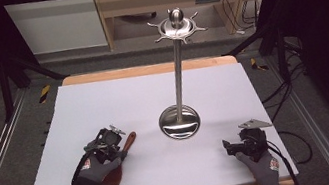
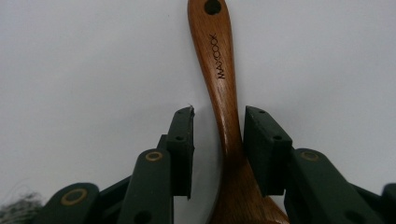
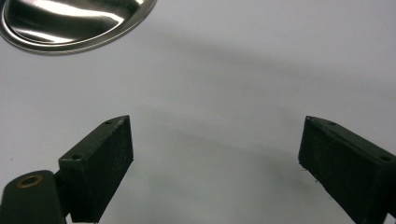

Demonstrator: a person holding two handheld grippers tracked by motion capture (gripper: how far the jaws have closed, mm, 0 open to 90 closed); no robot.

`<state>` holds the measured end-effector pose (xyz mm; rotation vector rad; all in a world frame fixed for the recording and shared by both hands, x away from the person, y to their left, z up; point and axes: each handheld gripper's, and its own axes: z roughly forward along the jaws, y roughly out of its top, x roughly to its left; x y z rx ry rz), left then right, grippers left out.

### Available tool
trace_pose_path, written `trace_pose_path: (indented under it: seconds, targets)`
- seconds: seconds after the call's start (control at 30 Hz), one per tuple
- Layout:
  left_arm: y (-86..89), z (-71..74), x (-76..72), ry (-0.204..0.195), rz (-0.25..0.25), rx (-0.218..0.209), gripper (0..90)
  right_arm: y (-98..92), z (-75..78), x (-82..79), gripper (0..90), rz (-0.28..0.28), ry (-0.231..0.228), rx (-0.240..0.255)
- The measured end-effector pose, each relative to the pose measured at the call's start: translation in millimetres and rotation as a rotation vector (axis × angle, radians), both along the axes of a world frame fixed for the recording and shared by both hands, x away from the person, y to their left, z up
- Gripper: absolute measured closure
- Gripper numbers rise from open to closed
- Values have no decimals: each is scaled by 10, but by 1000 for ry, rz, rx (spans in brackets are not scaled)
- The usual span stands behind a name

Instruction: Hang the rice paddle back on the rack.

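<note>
Far left of the white rectangular table sheet, near its front edge: the left gripper in a grey-gloved left hand, dark sleeve entering from the bottom. Under and ahead of it, a reddish-brown wooden spoon, flat on the sheet, bowl end tucked beneath the hand, slim handle angled away toward the table's middle. In the left gripper view, the spoon running up between the two black jaws, lettering along the handle, a hanging hole near the tip. Right pad touching or all but touching the neck of the spoon; left pad apart from the wood, a clear strip of white sheet between. Jaws therefore partly closed around the spoon, not yet clamped on it.

Centre: a polished steel stand with a round dished base, a thin upright pole, and a crown of short hooks under a ball knob. Base just right of the spoon's handle tip, not touching.

Far right, near the front edge: the right gripper in a grey-gloved right hand, grey three-cornered plate on top, well apart from the stand. In the right gripper view, black jaws spread wide over bare sheet, nothing between; rim of the steel base at the upper left corner.
</note>
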<state>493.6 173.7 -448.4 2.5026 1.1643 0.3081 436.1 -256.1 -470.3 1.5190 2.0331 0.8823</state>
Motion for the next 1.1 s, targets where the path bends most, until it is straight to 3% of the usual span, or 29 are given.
trace_pose_path:
  seconds: [0.3, 0.63, 1.1]
  targets:
    - [-61, -17, 23, 21, -8, 13, 726, -5, -2, 6, 104, 2, -1, -3]
    - [-79, -3, 104, 82, 4, 24, 728, -2, -4, 7, 104, -2, 2, 1]
    - [-70, 1, 132, 98, 17, 17, 738, 3, -1, 8, 104, 3, 9, 7]
